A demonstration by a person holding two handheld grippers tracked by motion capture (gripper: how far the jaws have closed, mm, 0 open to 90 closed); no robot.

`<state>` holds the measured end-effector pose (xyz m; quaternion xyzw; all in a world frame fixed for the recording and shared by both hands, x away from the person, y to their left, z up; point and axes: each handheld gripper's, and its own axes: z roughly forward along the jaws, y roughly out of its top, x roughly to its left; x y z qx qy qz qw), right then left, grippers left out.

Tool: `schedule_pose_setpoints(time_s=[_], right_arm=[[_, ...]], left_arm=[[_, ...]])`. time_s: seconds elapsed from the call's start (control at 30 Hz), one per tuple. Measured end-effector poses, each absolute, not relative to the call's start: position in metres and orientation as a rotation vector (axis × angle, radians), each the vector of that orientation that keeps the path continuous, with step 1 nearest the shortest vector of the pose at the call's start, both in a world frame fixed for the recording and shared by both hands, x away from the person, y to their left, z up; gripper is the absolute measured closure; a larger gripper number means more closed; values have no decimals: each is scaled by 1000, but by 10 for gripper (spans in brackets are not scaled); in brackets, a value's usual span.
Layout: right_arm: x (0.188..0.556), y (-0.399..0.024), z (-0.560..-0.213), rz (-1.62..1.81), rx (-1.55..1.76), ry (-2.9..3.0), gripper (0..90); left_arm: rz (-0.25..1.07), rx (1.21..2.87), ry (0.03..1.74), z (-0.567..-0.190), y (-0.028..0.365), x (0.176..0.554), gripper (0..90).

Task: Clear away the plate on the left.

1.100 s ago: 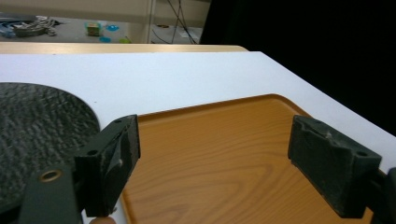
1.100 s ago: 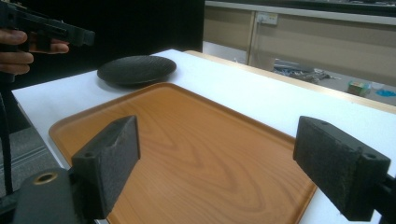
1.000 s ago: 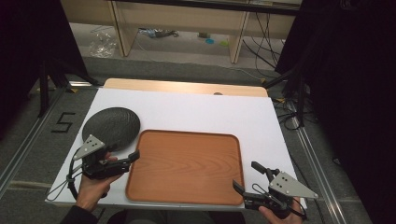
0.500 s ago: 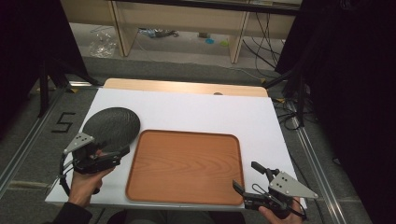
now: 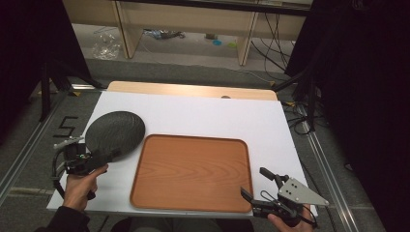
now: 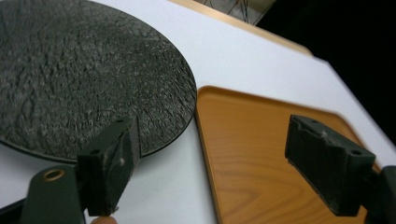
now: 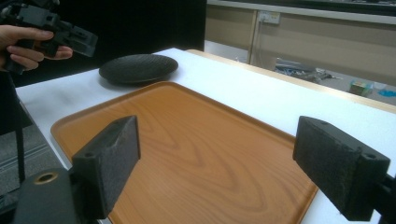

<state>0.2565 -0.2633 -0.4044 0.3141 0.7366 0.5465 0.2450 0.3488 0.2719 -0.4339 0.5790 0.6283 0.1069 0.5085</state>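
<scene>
2 grippers gape: left gripper [image 5: 104, 157] near black plate [image 5: 116, 131], right gripper [image 5: 258, 186] beside tray [image 5: 193, 171].

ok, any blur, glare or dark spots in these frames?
High view: sharp, white table evenly lit, both sides of the frame nearly black. Left gripper view: black plate texture is crisp, tray soft, far table corner smeared. Right gripper view: jaws and tray clear, background shelving hazy; left hand-held gripper dim against the dark backdrop. No strong glare.
</scene>
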Motion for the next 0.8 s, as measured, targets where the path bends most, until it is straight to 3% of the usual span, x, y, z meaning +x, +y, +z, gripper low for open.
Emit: schedule_pose_setpoints(time_s=[0.33, 0.53, 0.8], right_arm=[[257, -263, -405, 1493, 853, 2017, 161], [257, -263, -405, 1493, 852, 2017, 162], [257, -261, -405, 1502, 843, 2003, 163]], left_arm=[[286, 1363, 1637, -439, 285, 352, 187], [184, 1232, 1701, -450, 294, 356, 193], [134, 1189, 1795, -458, 300, 358, 204]])
